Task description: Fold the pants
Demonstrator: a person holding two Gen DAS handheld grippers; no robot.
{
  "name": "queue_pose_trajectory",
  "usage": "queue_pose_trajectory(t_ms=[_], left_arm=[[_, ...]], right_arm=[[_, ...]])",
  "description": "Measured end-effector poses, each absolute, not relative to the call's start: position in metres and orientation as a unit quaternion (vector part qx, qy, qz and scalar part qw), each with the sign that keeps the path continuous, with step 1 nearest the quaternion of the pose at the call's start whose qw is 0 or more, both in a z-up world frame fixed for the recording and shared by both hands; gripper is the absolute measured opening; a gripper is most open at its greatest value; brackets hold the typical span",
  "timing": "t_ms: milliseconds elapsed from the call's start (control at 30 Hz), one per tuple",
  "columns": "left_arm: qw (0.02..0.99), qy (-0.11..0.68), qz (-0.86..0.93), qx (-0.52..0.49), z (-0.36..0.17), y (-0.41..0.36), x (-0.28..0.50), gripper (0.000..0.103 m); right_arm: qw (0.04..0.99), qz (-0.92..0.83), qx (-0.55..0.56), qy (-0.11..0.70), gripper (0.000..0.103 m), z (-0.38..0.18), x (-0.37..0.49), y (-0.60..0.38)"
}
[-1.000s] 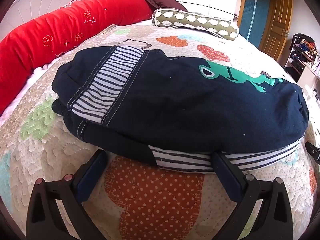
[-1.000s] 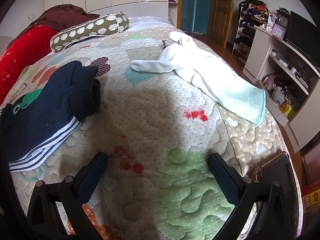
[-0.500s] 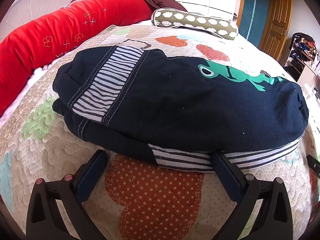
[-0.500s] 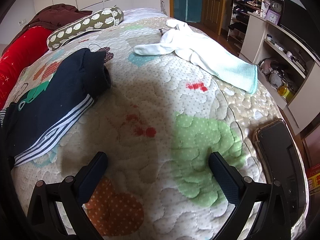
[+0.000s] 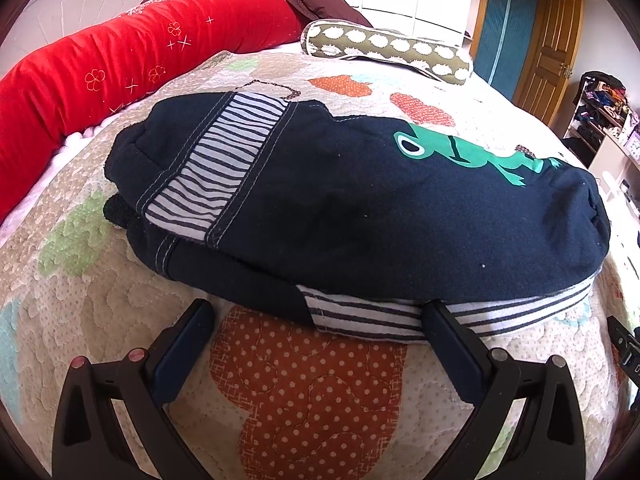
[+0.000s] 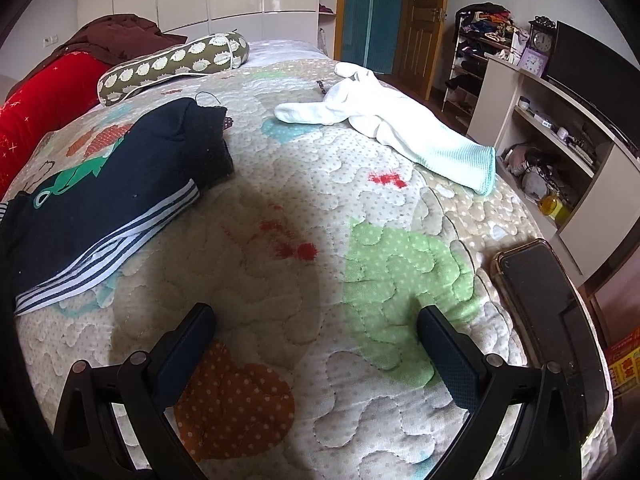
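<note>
The right gripper (image 6: 316,322) has drawn back from the folded navy pants (image 5: 360,200), which lie on the quilt (image 6: 280,280); the left gripper (image 5: 318,314) hovers at their striped hem, both jaws wide apart, empty

Almost all the change is in the right wrist view. A second ago the right gripper (image 6: 316,320) sat close over the quilt (image 6: 280,280), with only a corner of the phone (image 6: 548,308) showing at the right edge; since then it has drawn back, so the whole dark phone with its gold rim now lies in sight beside the right finger (image 6: 448,356). An orange dotted patch (image 6: 236,400) has come into view by the left finger. The folded navy pants (image 6: 108,196) and the white garment (image 6: 400,128) now sit further up the view. In the left wrist view, the pants (image 5: 360,200) have slid very slightly left.
</note>
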State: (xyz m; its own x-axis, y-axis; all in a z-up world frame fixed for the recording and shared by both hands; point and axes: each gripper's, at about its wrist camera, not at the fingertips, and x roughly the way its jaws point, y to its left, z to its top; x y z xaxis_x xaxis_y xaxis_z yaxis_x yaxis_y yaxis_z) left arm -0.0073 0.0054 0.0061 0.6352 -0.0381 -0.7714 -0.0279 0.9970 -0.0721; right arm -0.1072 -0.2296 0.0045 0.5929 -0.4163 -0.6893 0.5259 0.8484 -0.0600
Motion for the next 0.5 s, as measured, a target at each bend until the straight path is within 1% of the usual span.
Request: queue_pose_trajectory(t_ms=[133,200,267,300,367,433,500], left_arm=[[0.89,0.453,-0.04,-0.034,0.008,0.009,-0.012,0.103],[0.885,0.463,-0.055,-0.018,0.013,0.014,-0.018,0.103],[0.886,0.461,-0.053,-0.011,0.018,0.023,-0.024,0.103],[0.886,0.46,-0.056,-0.021,0.021,0.032,-0.027,0.103],[0.881,0.463,-0.072,-0.07,0.026,0.053,-0.026,0.103],[0.868,0.475,-0.084,-0.119,0.026,0.072,-0.016,0.103],[0.862,0.465,-0.106,-0.172,0.024,0.085,0.003,0.103]], right_arm=[[0.891,-0.248,0.078,0.371,0.103,0.005,-0.107,-0.231],[0.889,-0.227,0.095,0.387,0.103,0.005,-0.104,-0.24],[0.883,-0.203,0.085,0.414,0.103,0.01,-0.102,-0.243],[0.883,-0.194,0.082,0.42,0.098,0.016,-0.103,-0.244],[0.898,-0.167,0.104,0.395,0.09,0.032,-0.111,-0.242],[0.908,-0.116,0.145,0.376,0.09,0.044,-0.111,-0.238],[0.905,-0.062,0.182,0.38,0.09,0.045,-0.099,-0.235]])
